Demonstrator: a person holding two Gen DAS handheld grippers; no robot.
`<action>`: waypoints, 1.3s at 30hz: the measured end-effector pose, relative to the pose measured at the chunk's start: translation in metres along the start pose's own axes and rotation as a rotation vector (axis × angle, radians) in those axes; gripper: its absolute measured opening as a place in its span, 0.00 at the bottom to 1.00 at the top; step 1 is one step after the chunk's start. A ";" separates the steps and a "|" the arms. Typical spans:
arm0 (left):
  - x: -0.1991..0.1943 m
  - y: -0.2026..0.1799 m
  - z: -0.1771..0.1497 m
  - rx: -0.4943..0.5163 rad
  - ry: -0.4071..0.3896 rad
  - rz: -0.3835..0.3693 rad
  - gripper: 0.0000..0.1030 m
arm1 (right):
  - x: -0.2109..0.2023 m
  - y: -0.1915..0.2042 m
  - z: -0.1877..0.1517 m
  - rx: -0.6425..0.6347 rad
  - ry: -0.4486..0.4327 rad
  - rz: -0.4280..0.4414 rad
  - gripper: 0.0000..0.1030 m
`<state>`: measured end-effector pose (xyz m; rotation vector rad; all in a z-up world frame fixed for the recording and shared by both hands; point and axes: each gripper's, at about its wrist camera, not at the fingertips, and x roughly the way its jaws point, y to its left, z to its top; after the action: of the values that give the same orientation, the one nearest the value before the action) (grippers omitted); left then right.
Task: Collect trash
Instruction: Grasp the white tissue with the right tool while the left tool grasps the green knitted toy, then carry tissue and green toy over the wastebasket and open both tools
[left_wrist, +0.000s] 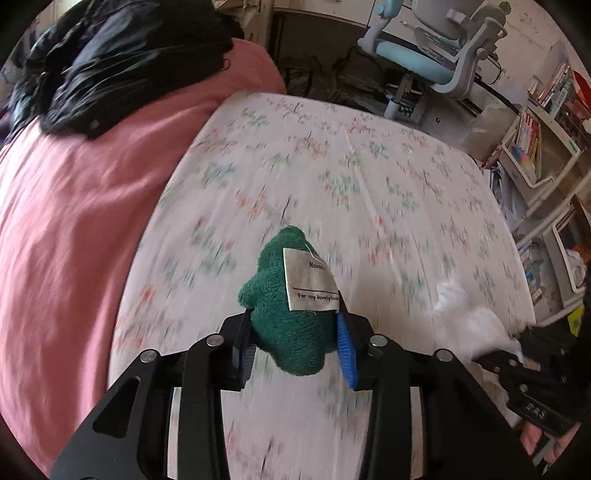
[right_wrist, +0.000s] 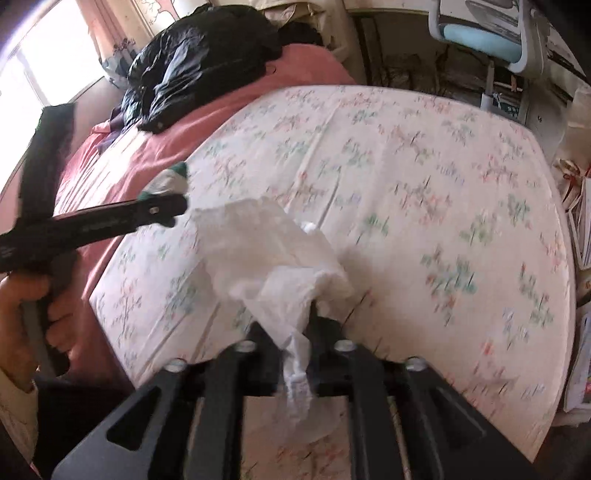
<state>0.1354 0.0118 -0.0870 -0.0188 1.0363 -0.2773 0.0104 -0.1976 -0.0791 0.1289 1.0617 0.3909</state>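
Being clamped between the fingers of the left gripper (left_wrist: 295, 347) is a green plush item (left_wrist: 288, 314), a printed white tag (left_wrist: 312, 280) being carried on its upper face. The item is being held above the bed (left_wrist: 332, 166), whose floral sheet (left_wrist: 369, 192) is being rendered with blur beneath it. In the right wrist view the same gripper (right_wrist: 173, 210) is being shown to the left of the bed's centre, with the green item (right_wrist: 173, 179) protruding past its tip and the left hand (right_wrist: 26, 306) being wrapped around its handle.

A crumpled white tissue (right_wrist: 273, 251) is being pinched between the fingers of the right gripper (right_wrist: 295, 347); one twisted end is being trailed back between the fingers toward the camera, while the bulk is being fanned out ahead of them, over the sheet. In the left wrist view the tissue (left_wrist: 476, 325) is being seen near the bed's right edge.

A pink blanket (left_wrist: 74, 221) is being spread over the left part of the bed, and a black garment (left_wrist: 122, 55) is being piled on the blanket's far end. A pale blue chair (left_wrist: 428, 48) is being positioned beyond the bed's far edge, and shelves (left_wrist: 535, 147) holding books are being positioned just past the bed's right side.
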 end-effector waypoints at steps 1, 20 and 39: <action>-0.008 0.001 -0.008 0.002 -0.001 0.007 0.35 | -0.001 0.003 -0.005 0.010 -0.013 -0.007 0.63; -0.037 -0.007 -0.038 0.037 -0.016 0.027 0.36 | 0.017 0.009 -0.010 -0.013 -0.085 -0.123 0.62; -0.086 -0.025 -0.063 0.072 -0.157 -0.058 0.35 | -0.038 0.017 -0.034 0.021 -0.203 -0.034 0.08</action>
<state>0.0357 0.0148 -0.0429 -0.0059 0.8702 -0.3605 -0.0398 -0.1987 -0.0589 0.1653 0.8665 0.3288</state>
